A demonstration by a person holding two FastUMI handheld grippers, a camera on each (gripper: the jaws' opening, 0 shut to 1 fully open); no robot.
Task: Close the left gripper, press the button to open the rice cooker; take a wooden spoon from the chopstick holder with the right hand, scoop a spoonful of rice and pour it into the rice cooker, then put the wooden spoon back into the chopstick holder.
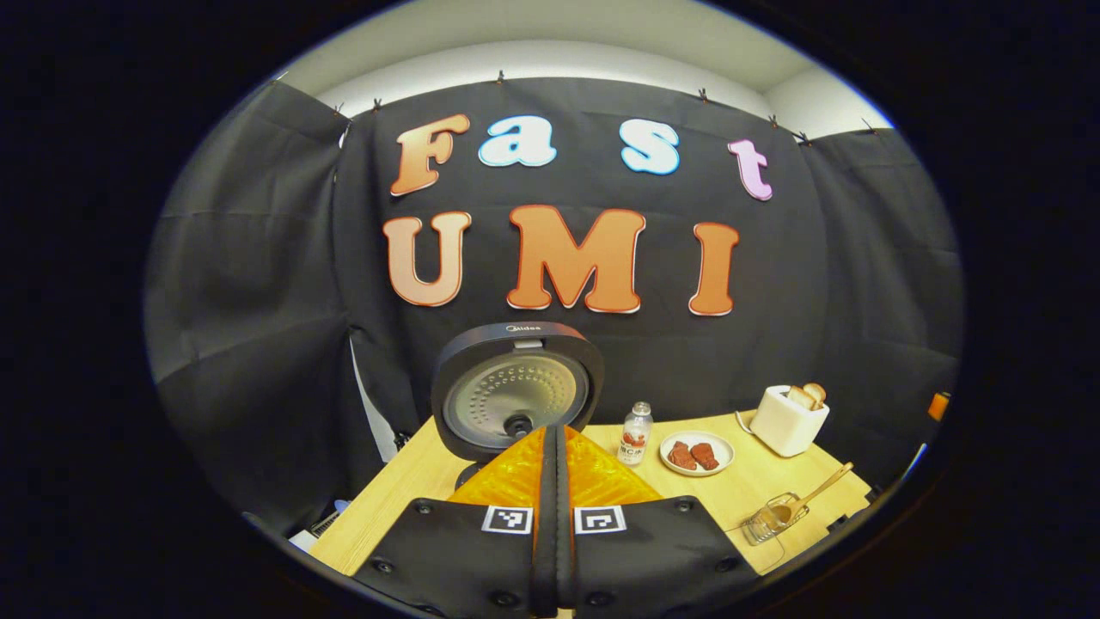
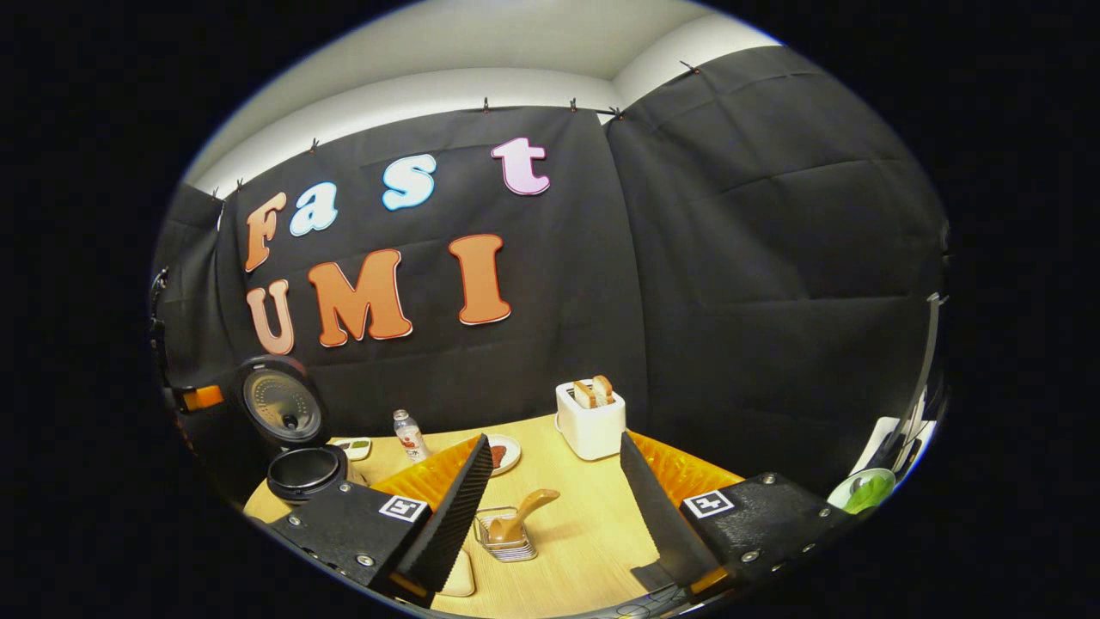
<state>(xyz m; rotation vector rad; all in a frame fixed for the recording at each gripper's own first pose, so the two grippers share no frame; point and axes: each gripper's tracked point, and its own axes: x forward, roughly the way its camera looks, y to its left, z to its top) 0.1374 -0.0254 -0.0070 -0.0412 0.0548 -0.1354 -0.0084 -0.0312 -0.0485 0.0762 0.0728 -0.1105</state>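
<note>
The black rice cooker (image 1: 516, 391) stands open, its lid raised just beyond my left gripper (image 1: 554, 434), whose fingers are pressed together with nothing between them. In the right gripper view the cooker's lid (image 2: 282, 404) is up over the bare inner pot (image 2: 305, 471) at the table's far left. A wooden spoon (image 2: 526, 509) leans in the wire chopstick holder (image 2: 505, 533), low between the fingers of my right gripper (image 2: 555, 443), which is open and holds nothing. The same holder (image 1: 773, 518) sits at the table's right with the spoon (image 1: 821, 490) sticking out.
On the wooden table (image 2: 584, 533) stand a small bottle (image 2: 411, 436), a plate of meat pieces (image 1: 696, 453), a white toaster (image 2: 589, 419) with bread, and a small dish (image 2: 354, 447). A pale flat object (image 2: 455, 574) lies by the right gripper's left finger.
</note>
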